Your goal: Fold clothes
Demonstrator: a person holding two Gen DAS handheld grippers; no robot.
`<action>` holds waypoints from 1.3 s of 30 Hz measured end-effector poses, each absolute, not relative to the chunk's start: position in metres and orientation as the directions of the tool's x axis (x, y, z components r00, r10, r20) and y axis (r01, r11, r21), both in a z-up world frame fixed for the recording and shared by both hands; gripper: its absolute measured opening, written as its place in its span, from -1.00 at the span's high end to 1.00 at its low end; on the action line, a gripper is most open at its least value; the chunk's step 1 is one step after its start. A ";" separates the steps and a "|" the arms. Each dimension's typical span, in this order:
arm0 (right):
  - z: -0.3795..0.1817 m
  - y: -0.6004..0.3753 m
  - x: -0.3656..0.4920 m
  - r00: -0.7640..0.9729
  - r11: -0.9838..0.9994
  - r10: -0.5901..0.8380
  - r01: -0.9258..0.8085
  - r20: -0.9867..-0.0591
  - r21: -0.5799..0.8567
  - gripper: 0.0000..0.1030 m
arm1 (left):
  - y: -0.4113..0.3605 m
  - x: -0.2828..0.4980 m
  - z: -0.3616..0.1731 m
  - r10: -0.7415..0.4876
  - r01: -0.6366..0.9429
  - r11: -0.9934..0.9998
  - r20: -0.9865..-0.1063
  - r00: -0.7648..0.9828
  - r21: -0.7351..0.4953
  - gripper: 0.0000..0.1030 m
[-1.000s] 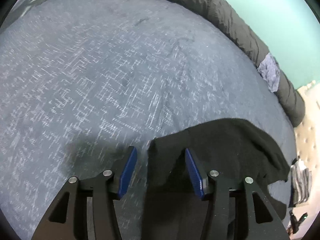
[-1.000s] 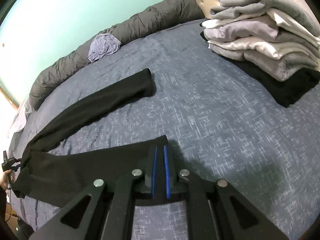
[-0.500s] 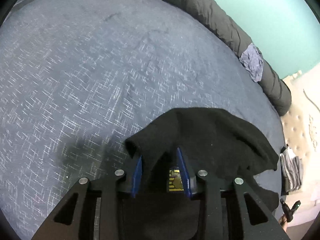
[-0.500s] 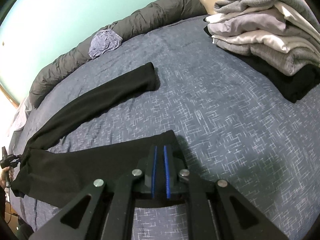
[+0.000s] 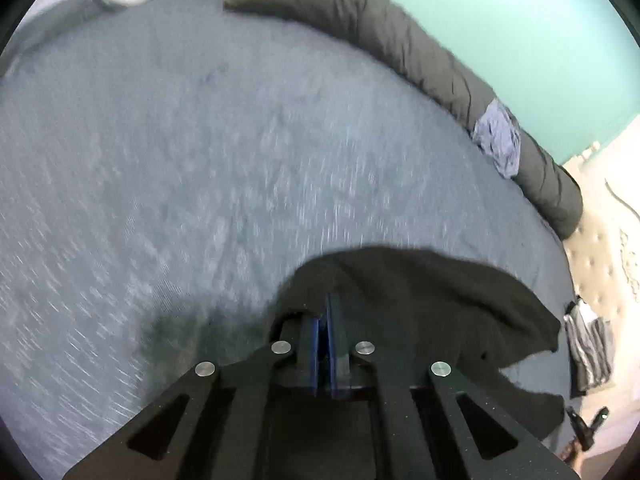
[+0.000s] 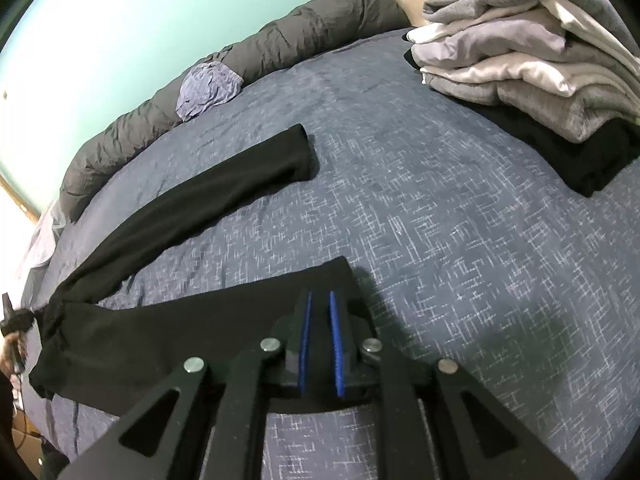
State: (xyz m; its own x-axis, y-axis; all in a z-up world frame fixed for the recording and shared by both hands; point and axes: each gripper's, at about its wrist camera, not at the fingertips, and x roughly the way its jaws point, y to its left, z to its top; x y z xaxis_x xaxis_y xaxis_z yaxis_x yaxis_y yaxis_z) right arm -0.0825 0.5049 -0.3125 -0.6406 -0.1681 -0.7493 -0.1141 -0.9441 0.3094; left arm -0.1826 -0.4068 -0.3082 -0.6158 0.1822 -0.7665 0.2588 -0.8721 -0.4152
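The left gripper is clamping its blue pads together on a bunched fold of the black trousers, its jaws having just been closing with the cloth between them, and the fabric is draping over and around the fingertips. The right gripper is pinching the hem end of one trouser leg between nearly closed blue pads, the cloth lying flat under and between them. In the right wrist view the black trousers are spreading across the blue-grey patterned bedspread: the near leg is running leftward from the jaws to the waist end near the bed's left edge, while the other leg is stretching away at an angle, its cuff lying free on the cover. To the upper right a stack of folded clothes, grey and white over black, is sitting on the bed, well apart from the trousers. A rolled dark grey duvet is lying along the far side against the teal wall, with a crumpled pale blue garment resting on it. The left wrist view is blurring across the bedspread.
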 end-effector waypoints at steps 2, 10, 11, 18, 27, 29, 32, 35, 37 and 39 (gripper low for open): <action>-0.312 0.506 -0.083 -0.644 -0.944 -0.165 -0.117 -0.747 0.310 0.81 | -0.414 -0.182 -0.284 0.141 0.265 -0.878 -0.745 -0.652 -0.398 0.95; -0.310 0.507 -0.085 -0.655 -0.940 -0.164 -0.123 -0.737 0.319 0.78 | -0.426 -0.220 -0.220 0.091 0.267 -0.886 -0.706 -0.702 -0.380 0.95; -0.311 0.506 -0.085 -0.655 -0.940 -0.165 -0.122 -0.738 0.318 0.78 | -0.426 -0.227 -0.216 0.090 0.269 -0.884 -0.704 -0.704 -0.382 0.95; -0.318 0.507 -0.085 -0.645 -0.937 -0.172 -0.126 -0.745 0.325 0.77 | -0.423 -0.246 -0.264 0.110 0.337 -0.871 -0.809 -0.577 -0.358 0.73; -0.320 0.506 -0.082 -0.648 -0.924 -0.204 -0.120 -0.734 0.363 0.52 | -0.434 -0.173 -0.290 0.136 0.364 -0.868 -0.866 -0.482 -0.338 -0.01; -0.317 0.502 -0.080 -0.653 -0.921 -0.218 -0.108 -0.725 0.374 0.48 | -0.434 -0.151 -0.292 0.151 0.349 -0.874 -0.872 -0.465 -0.338 -0.11; -0.311 0.495 -0.077 -0.656 -0.918 -0.245 -0.081 -0.714 0.389 0.47 | -0.423 -0.111 -0.292 0.191 0.297 -0.887 -0.865 -0.463 -0.355 -0.11; -0.307 0.486 -0.073 -0.651 -0.913 -0.276 -0.053 -0.707 0.404 0.42 | -0.415 -0.070 -0.296 0.229 0.289 -0.872 -0.851 -0.473 -0.396 -0.12; -0.304 0.482 -0.070 -0.651 -0.913 -0.284 -0.042 -0.704 0.406 0.39 | -0.416 -0.044 -0.304 0.251 0.326 -0.839 -0.842 -0.477 -0.435 -0.13; -0.302 0.480 -0.068 -0.654 -0.909 -0.291 -0.040 -0.699 0.415 0.39 | -0.417 -0.023 -0.313 0.287 0.346 -0.800 -0.819 -0.498 -0.490 -0.13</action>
